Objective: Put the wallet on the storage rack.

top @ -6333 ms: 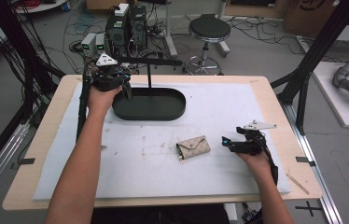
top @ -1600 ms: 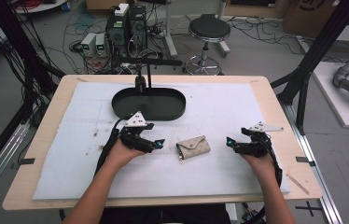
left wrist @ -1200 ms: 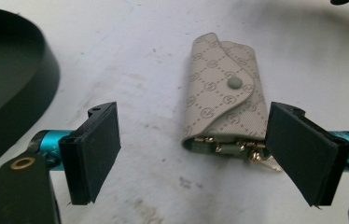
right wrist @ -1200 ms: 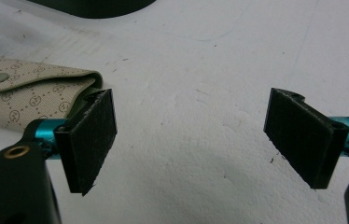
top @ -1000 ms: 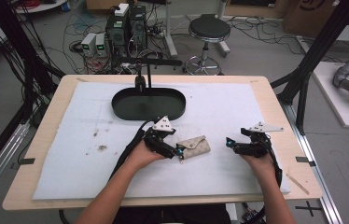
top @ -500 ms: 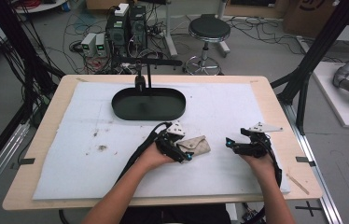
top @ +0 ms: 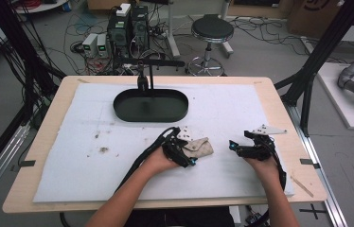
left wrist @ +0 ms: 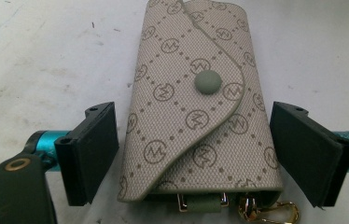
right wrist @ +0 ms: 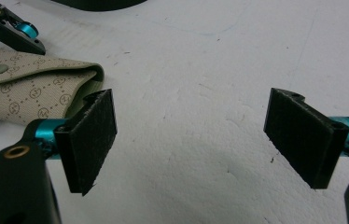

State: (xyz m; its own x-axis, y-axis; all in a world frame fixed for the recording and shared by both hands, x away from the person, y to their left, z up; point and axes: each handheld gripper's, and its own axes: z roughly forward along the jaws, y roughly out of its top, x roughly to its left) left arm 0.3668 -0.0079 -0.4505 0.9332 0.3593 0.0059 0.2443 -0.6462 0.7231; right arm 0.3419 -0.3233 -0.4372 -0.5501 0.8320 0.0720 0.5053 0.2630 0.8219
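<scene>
A beige monogram key pouch lies on the white mat, flap snapped shut, a gold clasp at its near end. My left gripper is open and straddles the pouch; each jaw stands just beside one long edge, apart from the fabric. My right gripper rests low over the mat to the pouch's right, open with bare mat between its jaws. The right gripper view also catches the pouch at far left with a jaw tip of the left gripper behind it.
A dark oval tray with a black stand at its back sits at the mat's far middle. Dirt specks mark the mat left of centre. The wooden table edge runs close on the right.
My left gripper came from the oval tray across the mat to the pouch and now brackets it with open jaws. The right gripper has stayed in place.
</scene>
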